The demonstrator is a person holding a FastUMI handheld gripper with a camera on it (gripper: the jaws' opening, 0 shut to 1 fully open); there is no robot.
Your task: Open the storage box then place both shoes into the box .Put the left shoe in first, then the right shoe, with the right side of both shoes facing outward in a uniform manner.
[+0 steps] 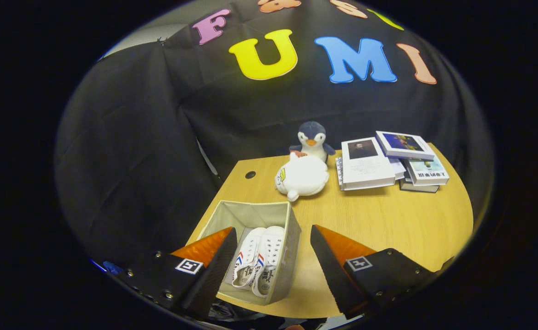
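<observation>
The claw (269,256) is hanging wide open, holding nothing, above the open storage box (250,215) at the worktop's (388,229) near left. Two shoes (257,261) are lying inside together, so the job looks finished; next, just back away. Two plush toys (303,176) and several books (369,162) are sitting farther back.

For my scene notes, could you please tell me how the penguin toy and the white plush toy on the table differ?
The penguin toy sits upright; the white plush toy lies slumped on the table just in front of it. The penguin toy is blue-grey with a white face and orange beak; the white plush toy is nearly all white and looks bulkier. Both are soft toys beyond the storage box. The gripper hangs open above the box.
</observation>
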